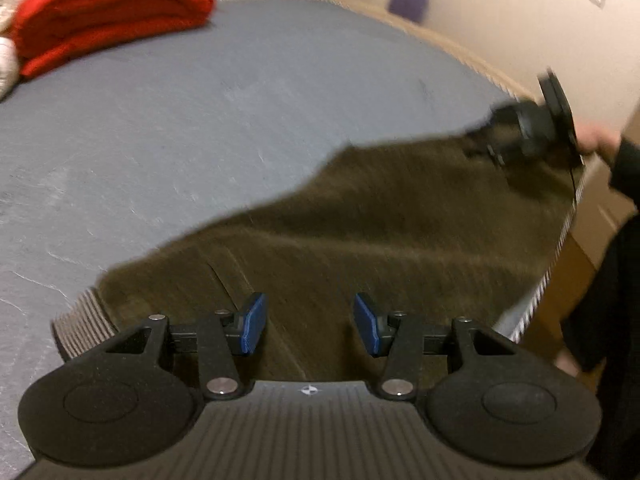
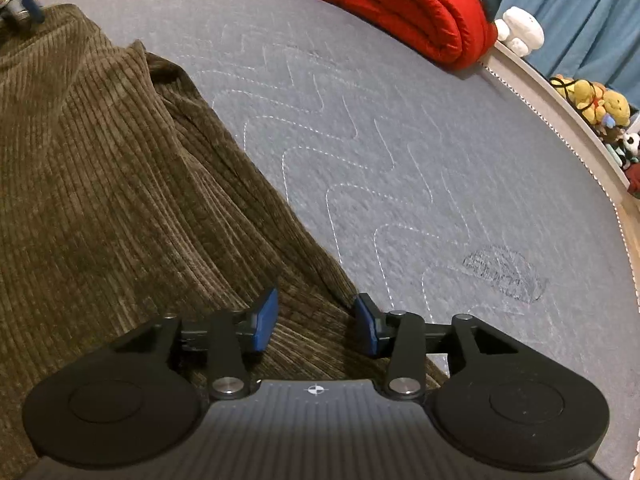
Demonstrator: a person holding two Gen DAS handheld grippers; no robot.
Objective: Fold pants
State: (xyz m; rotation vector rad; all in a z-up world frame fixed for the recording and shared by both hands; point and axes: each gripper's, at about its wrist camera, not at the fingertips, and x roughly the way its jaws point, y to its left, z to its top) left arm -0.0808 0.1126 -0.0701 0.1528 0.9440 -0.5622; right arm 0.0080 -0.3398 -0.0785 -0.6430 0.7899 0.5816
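Observation:
Brown corduroy pants point(image 1: 360, 232) lie spread on a grey-blue quilted mattress point(image 1: 200, 120). My left gripper point(image 1: 310, 322) is open, its blue pads just above the pants near one end. My right gripper point(image 2: 316, 326) is open too, over the edge of the pants point(image 2: 120, 184) in the right wrist view. The right gripper also shows, blurred, at the far end of the pants in the left wrist view point(image 1: 532, 128). The left gripper appears at the top left corner of the right wrist view point(image 2: 20, 8). Neither holds any cloth.
A folded red blanket point(image 1: 108, 12) lies at the far side of the mattress point(image 2: 400, 140), also in the right wrist view point(image 2: 404, 8). Stuffed toys point(image 2: 600, 108) line the mattress edge. A wall point(image 1: 500, 20) runs beside the bed.

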